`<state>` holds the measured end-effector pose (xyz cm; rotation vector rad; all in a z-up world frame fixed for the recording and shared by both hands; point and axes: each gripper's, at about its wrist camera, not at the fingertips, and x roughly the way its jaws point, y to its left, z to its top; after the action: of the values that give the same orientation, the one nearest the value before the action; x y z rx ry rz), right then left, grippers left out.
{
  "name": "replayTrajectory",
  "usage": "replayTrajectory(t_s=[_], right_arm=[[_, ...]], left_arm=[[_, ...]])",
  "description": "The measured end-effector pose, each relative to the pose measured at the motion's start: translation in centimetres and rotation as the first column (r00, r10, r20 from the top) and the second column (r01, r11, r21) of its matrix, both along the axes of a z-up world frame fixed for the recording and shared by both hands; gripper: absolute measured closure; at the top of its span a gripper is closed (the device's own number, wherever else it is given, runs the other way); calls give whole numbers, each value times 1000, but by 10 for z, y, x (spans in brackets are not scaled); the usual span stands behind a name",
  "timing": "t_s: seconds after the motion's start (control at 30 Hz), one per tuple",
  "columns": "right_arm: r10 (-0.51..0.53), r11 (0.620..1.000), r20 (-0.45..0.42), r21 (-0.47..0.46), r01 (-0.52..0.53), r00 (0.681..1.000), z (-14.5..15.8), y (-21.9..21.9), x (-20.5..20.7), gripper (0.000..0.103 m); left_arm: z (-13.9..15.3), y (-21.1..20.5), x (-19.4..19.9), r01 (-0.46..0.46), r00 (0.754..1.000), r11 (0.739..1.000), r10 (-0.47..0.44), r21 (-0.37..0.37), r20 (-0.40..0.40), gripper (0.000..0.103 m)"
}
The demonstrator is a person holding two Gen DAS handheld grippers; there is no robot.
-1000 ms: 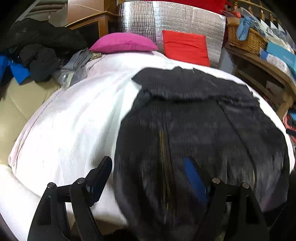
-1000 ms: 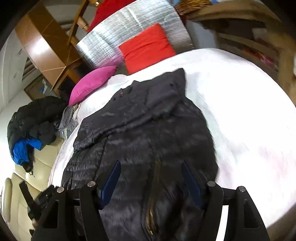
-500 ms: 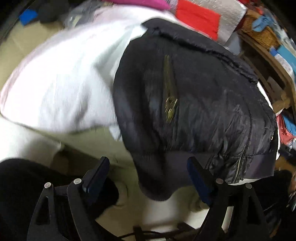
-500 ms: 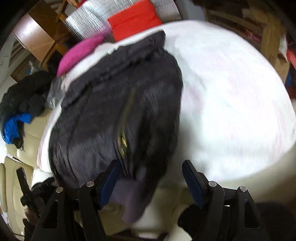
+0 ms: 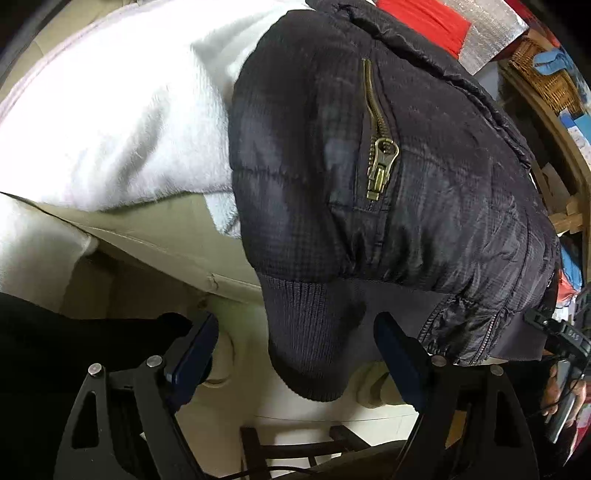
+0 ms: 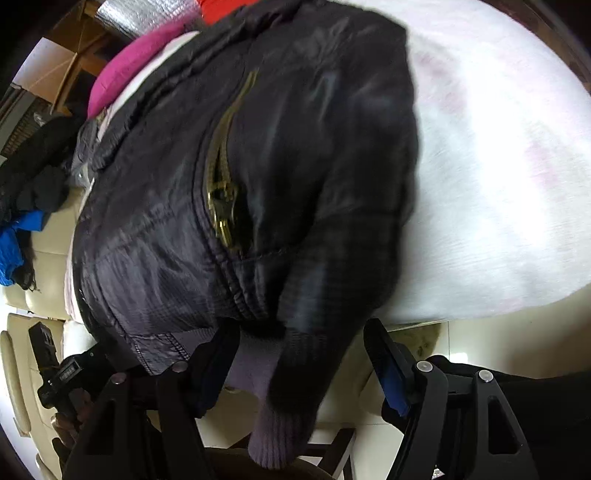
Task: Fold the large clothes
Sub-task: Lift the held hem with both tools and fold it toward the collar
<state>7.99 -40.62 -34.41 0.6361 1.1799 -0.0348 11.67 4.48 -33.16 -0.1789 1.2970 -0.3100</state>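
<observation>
A black quilted jacket (image 5: 424,166) with a brass zipper (image 5: 380,162) lies on the white bed cover (image 5: 110,122), its ribbed hem (image 5: 306,325) hanging over the near edge. My left gripper (image 5: 295,343) is open, its blue-padded fingers either side of the hanging hem corner. In the right wrist view the jacket (image 6: 258,166) hangs the same way, with a ribbed cuff (image 6: 277,432) dangling. My right gripper (image 6: 299,358) is open, level with the hem, and grips nothing.
A pink pillow (image 6: 129,62) and a red cushion (image 5: 424,22) lie at the far end of the bed. Dark and blue clothes (image 6: 22,206) are piled on a cream sofa at the left. A wooden shelf with a basket (image 5: 546,77) stands on the right.
Both grippers have dropped from above the bed to its near edge and moved close to the jacket's hanging hem. Both stayed open.
</observation>
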Motion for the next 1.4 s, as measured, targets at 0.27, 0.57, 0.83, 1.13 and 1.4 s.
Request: replayTrajectory(t_s=[0.27, 0.57, 0.83, 1.13, 1.4], right_arm=[[-33, 998, 18, 62, 32, 999, -12, -6, -7, 43], [-5, 1000, -15, 16, 5, 1000, -10, 0, -14, 42], [14, 1000, 5, -9, -14, 1000, -10, 7, 4, 51], [71, 985, 37, -159, -65, 997, 17, 24, -10, 77], [65, 989, 73, -138, -54, 995, 31, 24, -16, 80]], left_arm=[[-13, -9, -6, 58, 998, 996, -57, -70, 12, 56], [-30, 2, 3, -11, 996, 991, -2, -136, -90, 25], [-24, -20, 2, 97, 995, 989, -98, -111, -6, 62], [12, -20, -11, 186, 976, 980, -176, -66, 125, 94], [7, -18, -5, 192, 976, 980, -185, -48, 115, 85]])
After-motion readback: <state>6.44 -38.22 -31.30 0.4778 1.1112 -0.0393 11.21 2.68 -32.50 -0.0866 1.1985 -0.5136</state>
